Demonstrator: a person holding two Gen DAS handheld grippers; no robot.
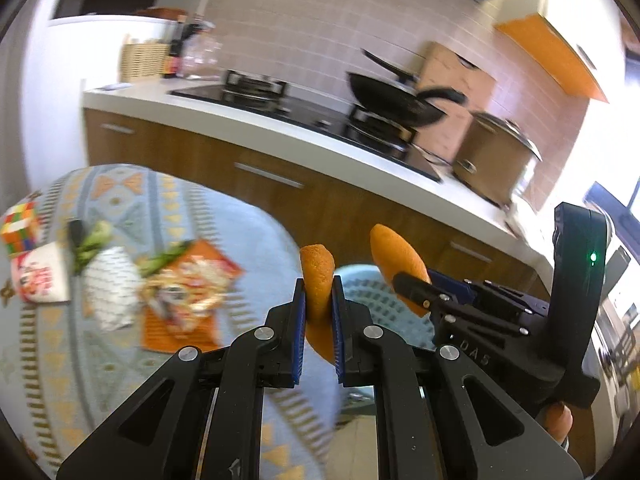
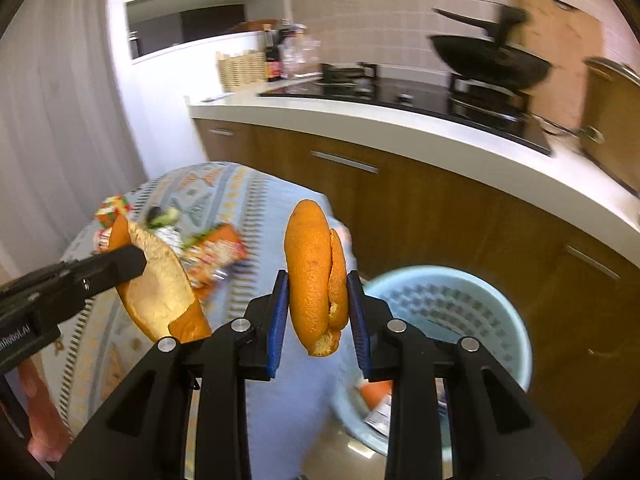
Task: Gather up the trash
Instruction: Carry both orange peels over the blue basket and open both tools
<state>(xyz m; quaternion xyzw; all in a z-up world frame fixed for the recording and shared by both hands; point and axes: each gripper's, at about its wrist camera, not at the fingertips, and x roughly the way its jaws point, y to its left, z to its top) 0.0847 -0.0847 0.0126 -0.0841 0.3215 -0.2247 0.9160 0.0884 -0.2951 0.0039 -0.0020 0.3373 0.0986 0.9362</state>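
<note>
The left tool (image 1: 319, 294) is clenched on an orange peel (image 1: 317, 280) — a curled strip standing up between its blue pads. The right tool (image 2: 318, 304) grips a second peel (image 2: 314, 276), folded double. Both hang off the tabletop (image 2: 236, 200) edge; the bin (image 2: 504, 308) sits below, right of the right tool. Wrappers (image 1: 192, 280) lie on the tabletop, left of the left tool.

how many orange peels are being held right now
2: one orange peel is clamped in the left tongs, the other peel in the right tongs. More may lie hidden in the blue bin.
</note>
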